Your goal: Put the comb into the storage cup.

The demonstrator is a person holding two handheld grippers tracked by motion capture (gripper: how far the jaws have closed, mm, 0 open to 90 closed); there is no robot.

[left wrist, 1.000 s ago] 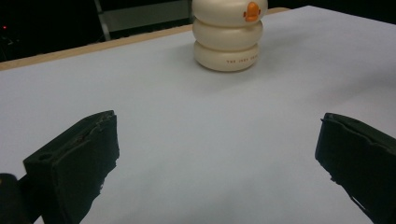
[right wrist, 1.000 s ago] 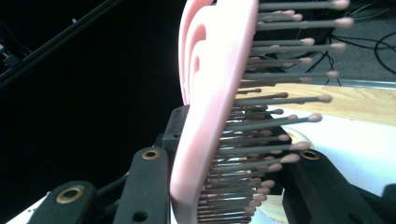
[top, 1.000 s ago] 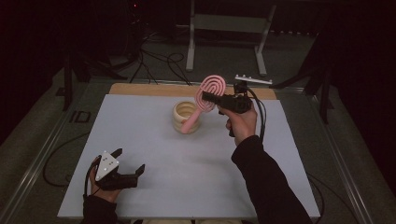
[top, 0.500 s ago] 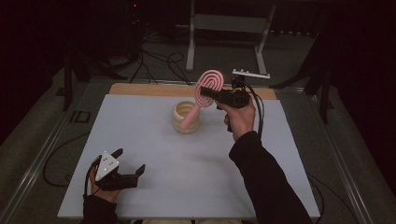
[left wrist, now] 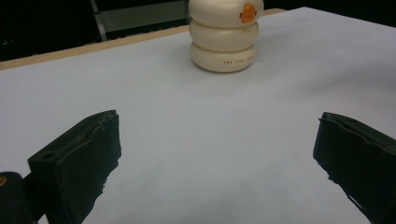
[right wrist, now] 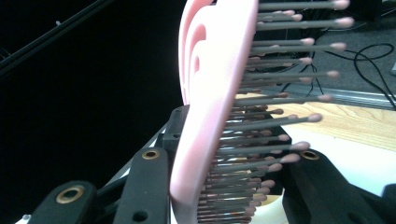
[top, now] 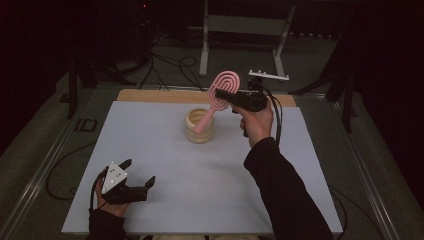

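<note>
Two grippers are at work over a pale grey surface (top: pixel 165 165). The right gripper (top: pixel 235 98), held in the person's right hand (top: pixel 256 122) above the far middle of the surface, has its jaws pinching a pink hairbrush (top: pixel 218 97) at the head. In the right gripper view the brush head (right wrist: pixel 210 107) stands edge-on between the two black jaws, its pink back against the left jaw and its rows of grey, pink-tipped bristles pointing toward the right jaw.

From the high view the brush tilts: the oval head with its looped slots is up near the gripper, and the handle slopes down and to the left, its lower end inside the cream ribbed cup (top: pixel 199 127). The cup stands upright on the surface, a little beyond its middle. In the left gripper view the cup (left wrist: pixel 224 39) shows as three stacked rounded rings with a small orange mark near the top and a line of small print on the lowest ring.

The left gripper (top: pixel 137 175) rests low at the near left corner of the surface, well apart from the cup, in the person's left hand (top: pixel 107 205). Its jaws are spread wide with bare surface between them.
</note>
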